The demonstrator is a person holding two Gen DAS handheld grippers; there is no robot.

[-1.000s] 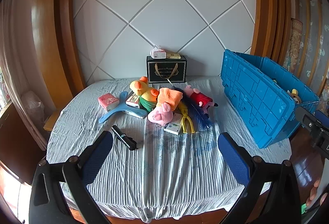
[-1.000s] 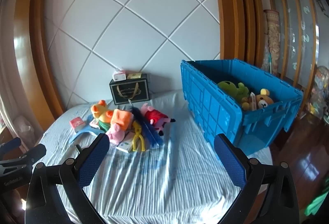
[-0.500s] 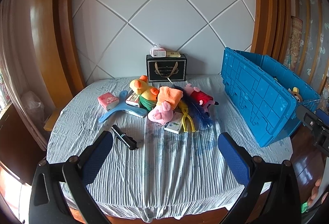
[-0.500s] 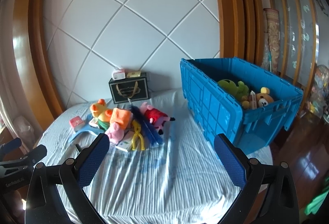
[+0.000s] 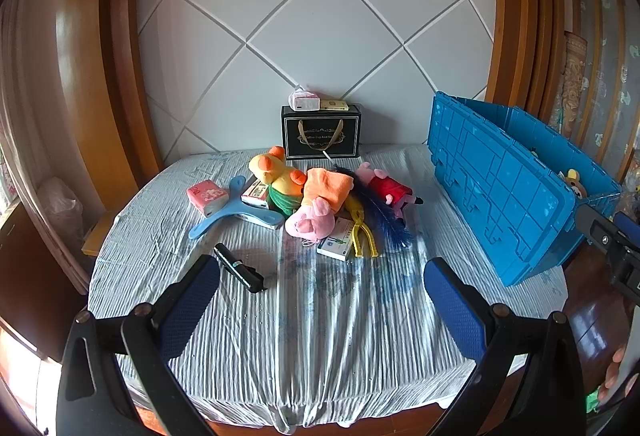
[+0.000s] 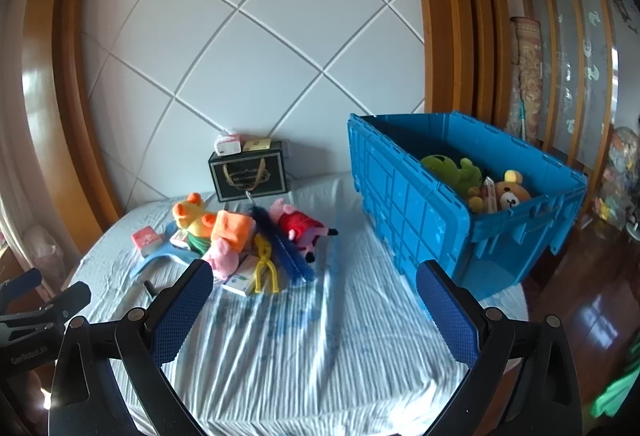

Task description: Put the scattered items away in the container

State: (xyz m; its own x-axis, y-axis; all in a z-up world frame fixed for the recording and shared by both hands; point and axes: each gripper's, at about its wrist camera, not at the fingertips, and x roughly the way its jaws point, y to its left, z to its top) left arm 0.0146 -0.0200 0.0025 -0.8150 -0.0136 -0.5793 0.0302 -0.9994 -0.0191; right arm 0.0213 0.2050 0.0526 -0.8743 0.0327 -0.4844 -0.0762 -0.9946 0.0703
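A heap of items lies mid-table: a yellow duck plush [image 5: 276, 174], a pink pig plush [image 5: 310, 222] in orange, a red-dressed pig plush [image 5: 386, 188], a blue feather duster [image 5: 384, 220], yellow tongs [image 5: 362, 236], a small box [image 5: 336, 242], a blue hanger [image 5: 236, 210], a pink tissue pack [image 5: 206, 196] and a black torch [image 5: 240, 268]. The blue crate [image 6: 420, 212] stands at the right and holds a green plush [image 6: 456, 172] and a bear [image 6: 512, 192]. My left gripper [image 5: 320, 300] and right gripper [image 6: 314, 306] are open, empty, near the table's front edge.
A black gift bag [image 5: 320, 134] with small boxes on top stands against the padded wall. The table [image 5: 320, 336] has a striped cloth. A wooden floor [image 6: 592, 300] lies to the right. The right gripper's body [image 5: 608, 240] shows at the left wrist view's right edge.
Both grippers have shifted very slightly; the views are nearly the same. Nothing on the table has moved.
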